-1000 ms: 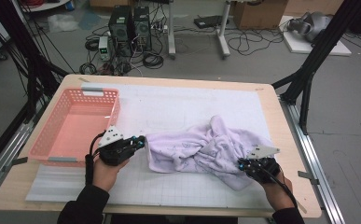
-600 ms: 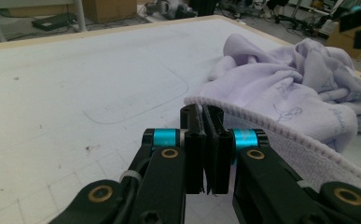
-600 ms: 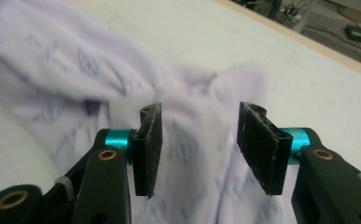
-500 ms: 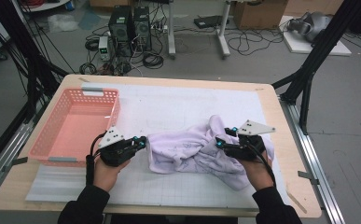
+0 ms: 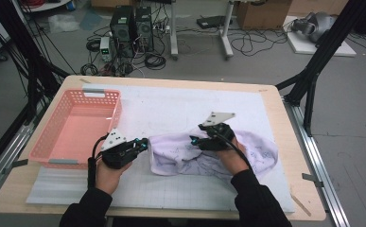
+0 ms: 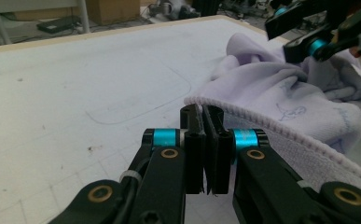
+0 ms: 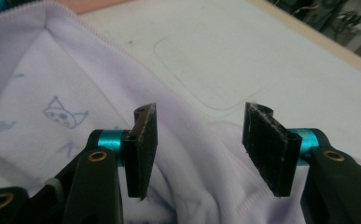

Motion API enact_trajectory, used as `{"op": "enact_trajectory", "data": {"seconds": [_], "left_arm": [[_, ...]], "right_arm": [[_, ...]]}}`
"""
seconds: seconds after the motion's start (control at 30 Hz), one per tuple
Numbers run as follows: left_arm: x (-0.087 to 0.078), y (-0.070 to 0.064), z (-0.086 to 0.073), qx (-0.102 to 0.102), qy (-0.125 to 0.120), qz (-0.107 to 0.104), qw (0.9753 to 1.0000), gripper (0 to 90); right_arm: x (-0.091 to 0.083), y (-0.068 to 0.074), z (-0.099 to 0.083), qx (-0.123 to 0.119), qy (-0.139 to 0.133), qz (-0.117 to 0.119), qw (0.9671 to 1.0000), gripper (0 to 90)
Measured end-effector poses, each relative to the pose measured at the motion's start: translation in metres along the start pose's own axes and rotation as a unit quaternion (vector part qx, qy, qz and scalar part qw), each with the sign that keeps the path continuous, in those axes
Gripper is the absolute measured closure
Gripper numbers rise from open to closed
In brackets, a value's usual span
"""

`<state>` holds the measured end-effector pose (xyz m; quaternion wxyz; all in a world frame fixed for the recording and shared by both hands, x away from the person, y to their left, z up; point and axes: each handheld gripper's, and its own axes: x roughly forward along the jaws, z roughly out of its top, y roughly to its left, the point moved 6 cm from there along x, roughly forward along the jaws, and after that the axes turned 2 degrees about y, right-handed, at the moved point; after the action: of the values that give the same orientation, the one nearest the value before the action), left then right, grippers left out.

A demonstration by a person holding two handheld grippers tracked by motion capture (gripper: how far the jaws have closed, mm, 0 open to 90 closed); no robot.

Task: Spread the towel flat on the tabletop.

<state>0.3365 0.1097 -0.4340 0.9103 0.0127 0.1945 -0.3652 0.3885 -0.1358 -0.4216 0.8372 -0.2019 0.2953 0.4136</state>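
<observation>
A crumpled lilac towel (image 5: 209,153) printed with small cat drawings lies on the white mat at mid-table. My left gripper (image 5: 143,143) is at the towel's left hem, its jaws shut on the stitched edge (image 6: 201,106). My right gripper (image 5: 194,140) hovers over the towel's middle, pointing left, jaws open with nothing between them. In the right gripper view the open pads (image 7: 143,140) hang just above a fold of the towel (image 7: 52,107). The right gripper (image 6: 308,44) also shows far off in the left gripper view.
A pink plastic basket (image 5: 53,153) with nothing in it stands at the table's left, close to my left hand. The white mat (image 5: 171,104) stretches bare behind the towel. Computer towers and cables sit on the floor beyond the far edge.
My right gripper has moved from the towel's right end up and leftward to over its middle, and now stands open. The left gripper has stayed in place on the hem.
</observation>
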Motion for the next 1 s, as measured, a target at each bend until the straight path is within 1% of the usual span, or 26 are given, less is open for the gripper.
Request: {"op": "enact_trajectory", "data": {"seconds": [0.03,0.1,0.13,0.17,0.2,0.23,0.27,0.3,0.33,0.37,0.4,0.43,0.47,0.5,0.53,0.57,0.6,0.67,0.7,0.73,0.77,0.83,0.87,0.93,0.97,1.0], "left_arm": [[0.0,0.001,0.0,-0.001,0.001,0.004,1.0,86.9],[-0.001,0.002,0.0,-0.002,-0.001,0.008,1.0,86.9],[-0.001,0.003,0.0,-0.003,-0.002,0.009,1.0,86.9],[-0.002,0.003,0.0,-0.004,-0.003,0.009,0.9999,86.9],[-0.002,0.004,0.001,-0.005,-0.004,0.008,0.9999,86.9],[-0.002,0.004,0.0,-0.007,-0.004,0.009,0.9999,86.9],[-0.002,0.004,0.0,-0.008,-0.003,0.008,0.9999,86.8],[-0.001,0.004,0.0,-0.009,-0.003,0.007,0.9999,86.6],[-0.001,0.004,-0.001,-0.008,-0.002,0.005,1.0,85.5],[0.0,0.003,-0.001,-0.01,-0.002,0.005,0.9999,81.3],[0.001,0.004,0.0,-0.02,-0.003,0.005,0.9998,81.3],[0.001,0.005,0.0,-0.03,-0.003,0.006,0.9995,64.0],[0.002,0.008,-0.001,-0.047,-0.002,0.018,0.9987,58.1],[0.002,0.008,-0.001,-0.047,-0.002,0.018,0.9987,51.0],[0.002,0.009,-0.001,-0.051,-0.002,0.026,0.9984,46.1],[0.001,0.01,-0.001,-0.054,-0.003,0.029,0.9981,43.7],[0.001,0.011,0.0,-0.059,-0.007,0.032,0.9977,43.7],[0.0,0.012,0.0,-0.062,-0.008,0.033,0.9975,39.3],[0.0,0.012,0.0,-0.065,-0.007,0.03,0.9974,39.3],[0.0,0.011,-0.001,-0.067,-0.005,0.029,0.9973,39.3],[0.0,0.011,-0.001,-0.067,-0.003,0.028,0.9974,39.2],[0.002,0.01,-0.003,-0.067,0.002,0.022,0.9975,39.2],[0.003,0.008,-0.004,-0.068,0.005,0.019,0.9975,39.3],[0.004,0.006,-0.005,-0.066,0.011,0.011,0.9977,39.4],[0.007,0.003,-0.007,-0.066,0.019,0.005,0.9976,39.4],[0.007,0.003,-0.007,-0.066,0.019,0.005,0.9976,39.4]], "right_arm": [[0.01,0.002,0.0,-0.01,0.019,0.007,0.9998,43.8],[0.028,0.006,-0.001,-0.035,0.054,0.021,0.9977,43.9],[0.028,0.006,-0.001,-0.035,0.054,0.021,0.9977,43.9],[0.044,0.011,-0.004,-0.044,0.084,0.038,0.9948,45.4],[0.044,0.011,-0.004,-0.044,0.084,0.038,0.9948,45.4],[0.056,0.012,-0.006,-0.055,0.107,0.05,0.9916,55.5],[0.059,0.012,-0.006,-0.058,0.112,0.058,0.9903,70.4],[0.06,0.012,-0.004,-0.063,0.114,0.063,0.9895,80.1],[0.06,0.009,-0.001,-0.066,0.112,0.06,0.9897,82.0],[0.061,0.005,0.002,-0.064,0.113,0.054,0.99,82.5],[0.061,0.005,0.002,-0.064,0.113,0.054,0.99,82.5],[0.064,-0.007,0.008,-0.061,0.115,0.028,0.991,82.6],[0.065,-0.015,0.012,-0.055,0.112,0.008,0.9922,82.5],[0.067,-0.023,0.017,-0.036,0.105,-0.013,0.9937,82.4],[0.067,-0.023,0.017,-0.036,0.105,-0.013,0.9937,82.4],[0.069,-0.039,0.023,-0.014,0.098,-0.055,0.9935,82.0],[0.069,-0.039,0.023,-0.014,0.098,-0.055,0.9935,82.0],[0.07,-0.056,0.028,0.013,0.085,-0.1,0.9912,82.0],[0.066,-0.074,0.03,0.05,0.072,-0.151,0.9846,82.0],[0.066,-0.074,0.03,0.05,0.072,-0.151,0.9846,82.0],[0.058,-0.09,0.03,0.093,0.048,-0.189,0.9764,81.9],[0.052,-0.101,0.029,0.125,0.028,-0.206,0.9701,80.8],[0.051,-0.104,0.027,0.131,0.027,-0.205,0.9696,78.7],[0.049,-0.106,0.024,0.14,0.03,-0.198,0.9696,67.5],[0.046,-0.106,0.024,0.14,0.027,-0.199,0.9697,62.7],[0.046,-0.106,0.024,0.14,0.027,-0.199,0.9697,62.7]]}}
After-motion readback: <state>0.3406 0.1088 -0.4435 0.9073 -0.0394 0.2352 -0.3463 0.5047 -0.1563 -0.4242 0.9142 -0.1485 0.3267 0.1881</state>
